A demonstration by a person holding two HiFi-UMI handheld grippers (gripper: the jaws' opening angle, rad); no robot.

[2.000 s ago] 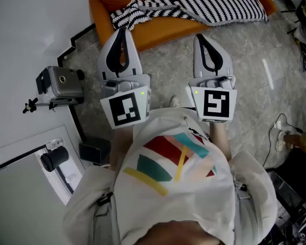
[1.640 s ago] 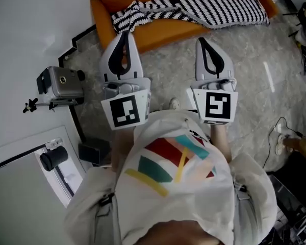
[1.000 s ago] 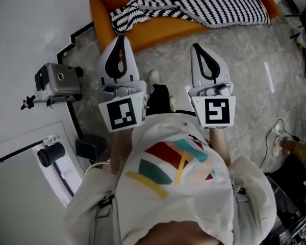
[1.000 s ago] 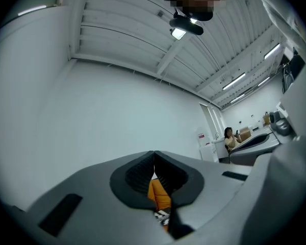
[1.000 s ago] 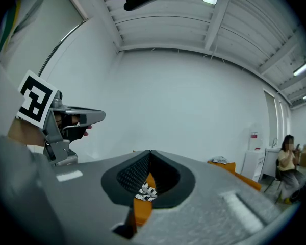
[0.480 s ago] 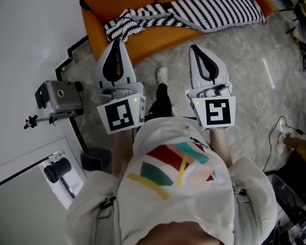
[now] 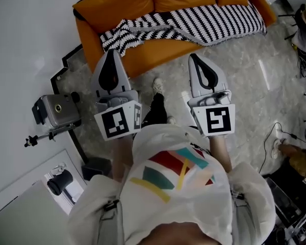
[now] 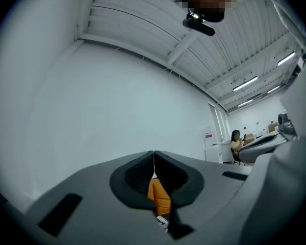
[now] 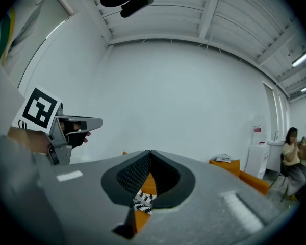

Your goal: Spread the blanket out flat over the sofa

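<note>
Standing nearby, I am watching a person facing the orange sofa (image 7: 117,4) from a little way back on the grey stone floor (image 7: 255,86), one shoe (image 7: 157,84) stepping out ahead, so nothing is within reach yet. The black-and-white zigzag blanket (image 7: 204,24) is lying along the sofa seat. It is running fairly smooth toward the right end but bunching into a crumpled heap at the left end, with a twisted ridge crossing the middle, so I am judging the spreading as not yet begun. The left tongs (image 7: 111,55) are pointing toward that bunched end and the right tongs (image 7: 195,59) toward the middle of the seat. They are being carried side by side at chest height, probably to line each one up with a separate stretch of cloth. Both pairs are sitting fully closed with nothing in them: each one's own view is showing the two jaws meeting in a thin seam, with only sofa and blanket peeking through the opening far beyond. Closed is a sensible way of carrying them across the room, though they will be needing to open before taking hold of an edge. A camera on a tripod (image 7: 53,111) is standing by the wall on the left, well clear of the path.
</note>
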